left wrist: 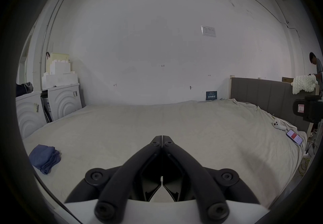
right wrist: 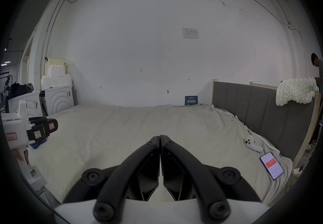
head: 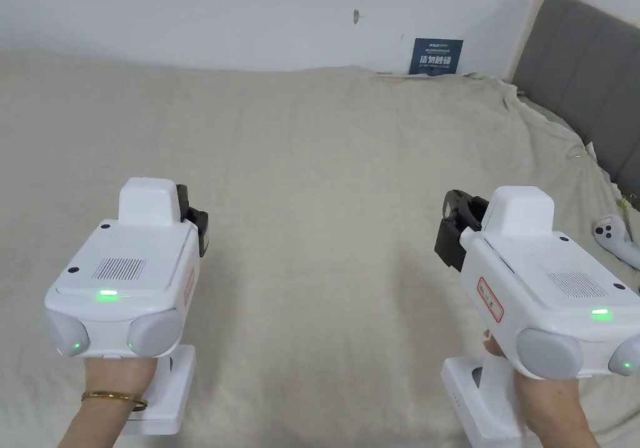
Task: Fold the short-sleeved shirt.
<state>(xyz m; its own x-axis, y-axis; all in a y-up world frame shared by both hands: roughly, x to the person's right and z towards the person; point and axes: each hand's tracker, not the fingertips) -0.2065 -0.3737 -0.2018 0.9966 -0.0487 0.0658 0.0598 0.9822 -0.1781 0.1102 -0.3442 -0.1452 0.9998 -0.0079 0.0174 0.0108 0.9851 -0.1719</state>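
A crumpled blue shirt [left wrist: 45, 157] lies on the beige bed sheet [left wrist: 157, 123] far to the left of my left gripper [left wrist: 162, 137]; a bit of the blue shirt [right wrist: 37, 144] peeks out under the left gripper [right wrist: 50, 125] in the right gripper view. Both grippers hover above the bed sheet [head: 325, 187], side by side and level. The left gripper [head: 201, 233] is shut with nothing in it. My right gripper [right wrist: 160, 137] is shut too, jaws touching and empty, and the right gripper [head: 451, 230] sits to the right in the head view.
A white controller [head: 615, 235] and a phone [right wrist: 271, 165] lie near the bed's right edge by the grey headboard [head: 581, 87]. A blue sign [head: 436, 56] leans on the wall. White appliances [left wrist: 64, 100] stand left of the bed. A person [left wrist: 316, 65] stands far right.
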